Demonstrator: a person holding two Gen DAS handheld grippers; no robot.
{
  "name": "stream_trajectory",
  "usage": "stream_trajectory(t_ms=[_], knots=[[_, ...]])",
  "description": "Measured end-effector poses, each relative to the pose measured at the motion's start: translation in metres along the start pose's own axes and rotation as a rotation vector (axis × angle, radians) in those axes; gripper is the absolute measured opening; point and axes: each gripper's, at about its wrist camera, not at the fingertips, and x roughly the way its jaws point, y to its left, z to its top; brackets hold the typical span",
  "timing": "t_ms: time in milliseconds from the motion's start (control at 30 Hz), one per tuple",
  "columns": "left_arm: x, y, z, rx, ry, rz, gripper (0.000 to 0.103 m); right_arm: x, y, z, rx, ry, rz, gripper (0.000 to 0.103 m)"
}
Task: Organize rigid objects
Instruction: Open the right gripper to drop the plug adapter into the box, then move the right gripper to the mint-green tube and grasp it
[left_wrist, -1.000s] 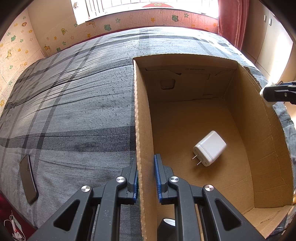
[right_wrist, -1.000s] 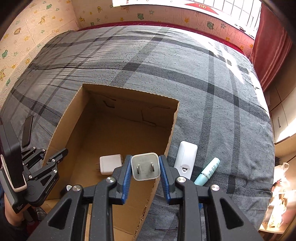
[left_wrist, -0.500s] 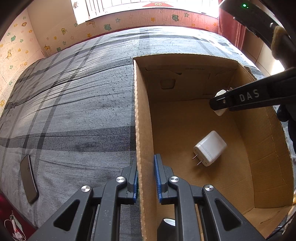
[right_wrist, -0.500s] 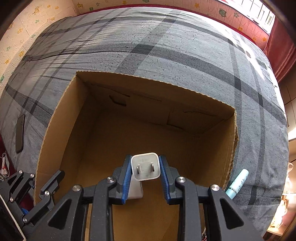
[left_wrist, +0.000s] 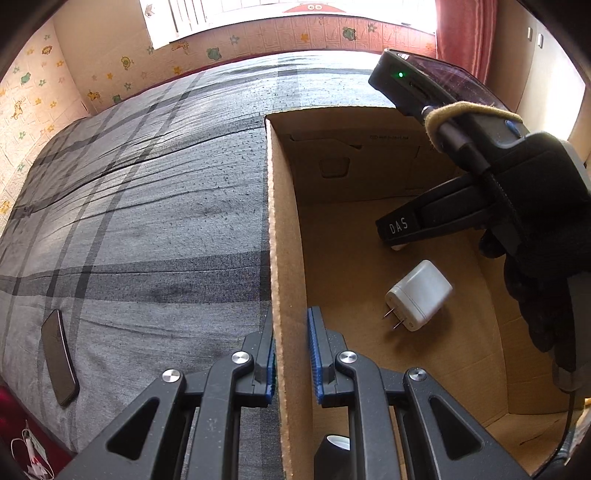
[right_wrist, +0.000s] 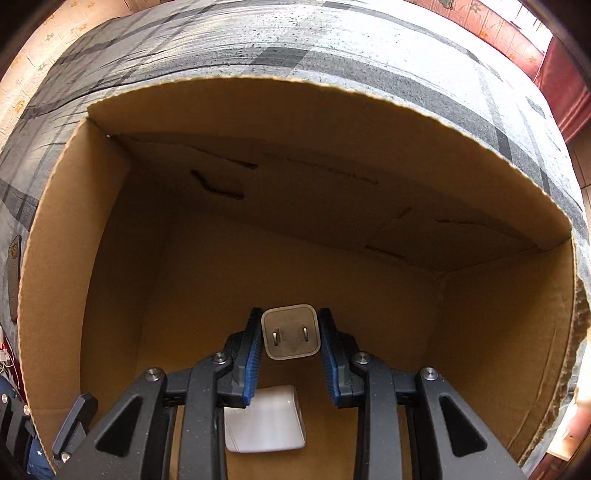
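Note:
An open cardboard box (left_wrist: 284, 229) (right_wrist: 110, 206) sits on the bed. My left gripper (left_wrist: 290, 354) is shut on the box's left wall. My right gripper (right_wrist: 290, 336) is inside the box, low over its floor, shut on a small white charger (right_wrist: 290, 332) with its two prongs facing forward. In the left wrist view the right gripper (left_wrist: 399, 229) reaches in from the right, with only a sliver of the held charger showing. A second white charger (left_wrist: 419, 293) (right_wrist: 264, 421) lies on the box floor, just below and behind the right gripper.
The bed has a grey plaid cover (left_wrist: 147, 206). A dark phone (left_wrist: 59, 356) lies near its left edge. A dark round object with a white top (left_wrist: 334, 446) sits in the box's near corner, under the left gripper.
My right gripper has moved from outside the box's right side over the wall and down inside, carrying the charger. The left gripper and the box have not moved.

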Motion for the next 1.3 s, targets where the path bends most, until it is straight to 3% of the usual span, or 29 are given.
stream_trajectory(t_ms=[167, 233, 400, 533, 833, 1033, 1300], knots=[[0.000, 0.002, 0.000, -0.005, 0.002, -0.006, 0.016, 0.001, -0.001, 0.002, 0.006, -0.002, 0.007, 0.032], [0.000, 0.003, 0.000, -0.007, 0.002, -0.008, 0.016, -0.001, -0.003, 0.003, 0.016, -0.011, 0.016, 0.042], [0.000, 0.003, 0.000, -0.007, 0.000, -0.005, 0.016, -0.011, -0.009, 0.002, 0.019, -0.033, 0.022, 0.048], [0.000, 0.003, 0.000, -0.010, 0.001, -0.008, 0.016, -0.021, -0.010, -0.001, 0.014, -0.060, 0.035, 0.070], [0.000, 0.004, 0.000, -0.011, 0.001, -0.011, 0.016, -0.050, -0.014, -0.019, 0.008, -0.118, 0.006, 0.090], [-0.001, 0.002, 0.000, -0.008, -0.001, -0.007, 0.016, -0.078, -0.010, -0.037, 0.020, -0.152, 0.005, 0.092], [-0.001, 0.004, 0.001, -0.015, 0.003, -0.014, 0.016, -0.107, -0.016, -0.035, 0.043, -0.202, 0.011, 0.098]])
